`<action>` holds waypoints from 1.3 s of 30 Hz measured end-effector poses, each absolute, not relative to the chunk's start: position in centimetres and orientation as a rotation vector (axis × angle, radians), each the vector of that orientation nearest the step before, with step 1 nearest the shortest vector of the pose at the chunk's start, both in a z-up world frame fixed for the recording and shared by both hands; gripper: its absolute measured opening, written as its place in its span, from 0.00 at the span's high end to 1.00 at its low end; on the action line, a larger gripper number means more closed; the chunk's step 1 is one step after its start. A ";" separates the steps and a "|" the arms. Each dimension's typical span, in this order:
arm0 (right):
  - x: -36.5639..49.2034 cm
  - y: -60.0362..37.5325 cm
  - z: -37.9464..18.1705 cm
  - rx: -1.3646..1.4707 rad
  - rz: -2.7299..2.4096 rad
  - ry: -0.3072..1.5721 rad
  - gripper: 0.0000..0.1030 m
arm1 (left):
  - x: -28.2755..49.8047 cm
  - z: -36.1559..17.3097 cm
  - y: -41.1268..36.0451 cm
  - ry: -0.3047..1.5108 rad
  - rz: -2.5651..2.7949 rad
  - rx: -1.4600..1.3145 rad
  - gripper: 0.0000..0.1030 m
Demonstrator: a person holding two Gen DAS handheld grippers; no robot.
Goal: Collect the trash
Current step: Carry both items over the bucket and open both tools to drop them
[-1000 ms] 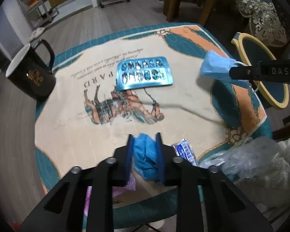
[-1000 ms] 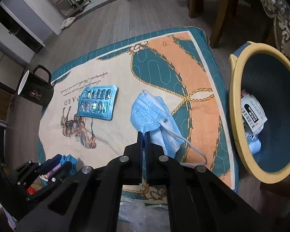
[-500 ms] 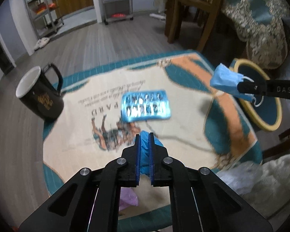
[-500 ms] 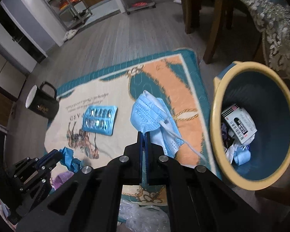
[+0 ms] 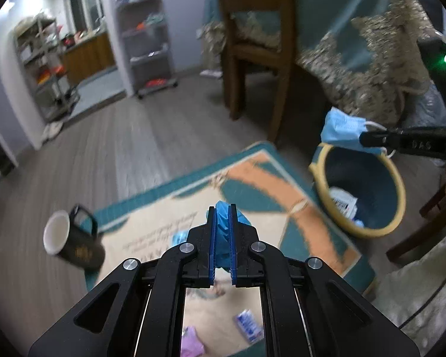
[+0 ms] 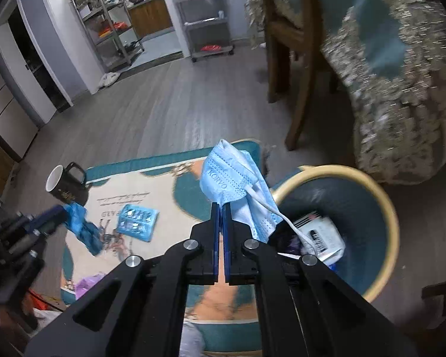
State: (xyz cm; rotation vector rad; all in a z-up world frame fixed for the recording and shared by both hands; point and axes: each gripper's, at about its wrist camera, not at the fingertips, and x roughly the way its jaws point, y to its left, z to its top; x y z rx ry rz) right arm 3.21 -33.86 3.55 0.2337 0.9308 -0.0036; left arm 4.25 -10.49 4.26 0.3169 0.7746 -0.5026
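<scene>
My left gripper (image 5: 222,208) is shut on a crumpled blue glove (image 5: 222,229) and holds it in the air above the patterned cloth (image 5: 252,184). The same glove (image 6: 83,226) hangs from that gripper in the right wrist view. My right gripper (image 6: 222,205) is shut on a light blue face mask (image 6: 232,178), held up beside the rim of the yellow-rimmed bin (image 6: 383,208). In the left wrist view the mask (image 5: 342,129) hangs above the bin (image 5: 401,196). The bin holds a white packet (image 6: 321,232) and other scraps.
A black mug (image 6: 64,186) stands at the cloth's left edge. A blue blister pack (image 6: 138,221), a small sachet (image 5: 248,328) and a purple wrapper (image 6: 87,282) lie on the cloth. A wooden chair (image 6: 285,59) and a draped table stand behind the bin.
Both grippers have risen from the cloth with their loads. The right one has carried the mask rightward to the bin. The left one shut on the blue glove and lifted it.
</scene>
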 end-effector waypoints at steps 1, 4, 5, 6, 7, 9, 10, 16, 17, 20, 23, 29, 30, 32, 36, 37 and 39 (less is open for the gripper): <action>3.0 -34.5 3.6 0.232 -0.015 0.929 0.99 | 4.3 4.6 -10.9 0.768 -0.517 0.315 0.92; 2.0 -36.6 3.2 0.247 -0.048 0.933 0.99 | 4.5 5.6 -12.9 0.743 -0.554 0.334 0.92; 1.7 -37.2 2.9 0.257 -0.056 0.936 0.99 | 4.5 5.7 -13.7 0.733 -0.571 0.343 0.92; 1.4 -37.8 2.6 0.269 -0.066 0.940 0.99 | 4.4 5.8 -14.2 0.728 -0.581 0.345 0.92; 1.0 -38.7 2.2 0.284 -0.081 0.946 0.99 | 4.5 5.7 -15.0 0.726 -0.597 0.338 0.92; 0.6 -40.0 1.7 0.306 -0.106 0.950 0.99 | 4.5 5.4 -16.1 0.728 -0.615 0.329 0.92; 0.4 -40.9 1.4 0.317 -0.123 0.955 0.99 | 4.5 5.2 -16.7 0.726 -0.622 0.330 0.92; -0.7 -44.7 -0.1 0.399 -0.189 0.972 0.99 | 4.5 4.3 -20.3 0.749 -0.682 0.307 0.92; -0.8 -45.3 -0.4 0.415 -0.200 0.978 0.99 | 4.5 4.2 -21.0 0.751 -0.695 0.305 0.92; -1.1 -46.2 -1.0 0.441 -0.222 0.991 0.99 | 4.4 3.8 -23.1 0.756 -0.727 0.308 0.92; -1.4 -47.2 -1.4 0.457 -0.237 1.004 0.99 | 4.0 3.3 -24.9 0.755 -0.752 0.324 0.92; -2.2 -48.7 -2.3 0.475 -0.242 1.027 0.99 | 3.0 1.6 -29.0 0.762 -0.816 0.381 0.92; -2.2 -48.9 -2.4 0.480 -0.242 1.029 0.99 | 2.8 1.4 -29.5 0.763 -0.825 0.388 0.92; -2.4 -49.3 -2.7 0.491 -0.240 1.038 0.99 | 2.5 0.8 -30.6 0.767 -0.845 0.405 0.92; -2.3 -49.8 -3.6 0.508 -0.231 1.073 0.99 | 1.9 -0.6 -32.6 0.779 -0.879 0.441 0.92; -2.3 -49.8 -3.8 0.513 -0.232 1.086 0.99 | 1.9 -1.0 -33.0 0.787 -0.882 0.449 0.92; -2.2 -50.0 -4.2 0.520 -0.231 1.101 0.99 | 1.9 -1.9 -33.7 0.808 -0.885 0.454 0.92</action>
